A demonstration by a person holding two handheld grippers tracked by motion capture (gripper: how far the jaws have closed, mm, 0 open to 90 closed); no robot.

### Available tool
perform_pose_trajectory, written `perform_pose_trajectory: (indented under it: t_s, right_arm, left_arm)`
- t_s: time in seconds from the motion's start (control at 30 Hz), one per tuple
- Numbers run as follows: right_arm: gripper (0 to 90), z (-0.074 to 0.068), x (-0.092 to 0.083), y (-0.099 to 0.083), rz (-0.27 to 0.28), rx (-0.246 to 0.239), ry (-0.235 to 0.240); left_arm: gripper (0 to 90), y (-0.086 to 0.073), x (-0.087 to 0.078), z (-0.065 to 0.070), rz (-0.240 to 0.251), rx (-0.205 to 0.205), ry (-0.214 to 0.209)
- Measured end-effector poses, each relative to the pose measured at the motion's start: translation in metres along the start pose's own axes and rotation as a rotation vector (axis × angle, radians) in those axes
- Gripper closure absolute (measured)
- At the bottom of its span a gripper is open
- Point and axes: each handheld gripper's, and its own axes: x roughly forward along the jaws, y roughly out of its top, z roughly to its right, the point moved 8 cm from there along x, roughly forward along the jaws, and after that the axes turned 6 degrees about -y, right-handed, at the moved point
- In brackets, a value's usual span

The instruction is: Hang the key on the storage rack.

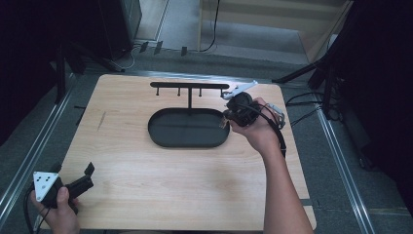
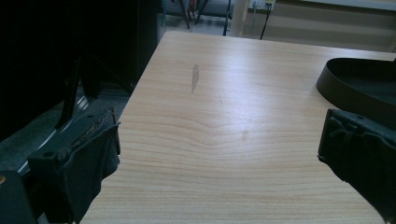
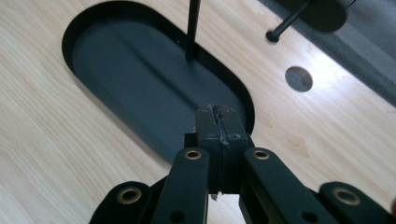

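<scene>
High view: right tongs (image 1: 225,119) pressed closed on nothing over the black oval tray's (image 1: 160,139) right rim, left tongs (image 1: 88,174) wide open, empty, near tabletop (image 1: 126,170) corner; probably keep clear of the stand post (image 1: 190,100).

A light wooden table (image 1: 146,161) carries a black oval tray (image 1: 168,129) near its far middle, with a thin upright post (image 1: 190,100) rising from the tray's far edge to a horizontal bar (image 1: 189,85) hung with short pegs. A grey smudge (image 2: 195,77) marks the wood towards the table's left side, and a round dark hole (image 3: 299,78) sits in the tabletop beyond the tray's end. Past the table, black stand legs (image 1: 297,75) and cables (image 1: 302,97) lie on grey floor (image 1: 341,170), with metal rails (image 1: 29,156) running along both sides.
</scene>
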Motion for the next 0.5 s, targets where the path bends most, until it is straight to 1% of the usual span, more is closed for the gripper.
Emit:
perform_pose_trajectory:
  t_s: [0.13,0.17,0.33,0.4,0.5]
  right_arm:
    - [90.0,0.003,-0.003,0.01,0.011,0.006,-0.009]
    - [90.0,0.003,-0.003,0.012,0.016,0.003,-0.006]
    - [90.0,0.005,-0.005,0.025,0.028,0.002,-0.017]
    - [90.0,0.005,-0.006,0.03,0.032,0.002,-0.013]
    - [90.0,0.005,-0.005,0.036,0.034,-0.002,-0.023]
  left_arm:
    - [0.0,0.0,0.0,0.0,0.0,0.001,0.001]
    - [0.0,0.0,0.0,0.0,0.0,-0.001,0.001]
    - [0.0,0.0,0.0,0.0,0.0,-0.002,-0.001]
    - [0.0,0.0,0.0,0.0,-0.001,-0.004,-0.003]
    - [0.0,0.0,0.0,0.0,0.0,-0.007,-0.003]
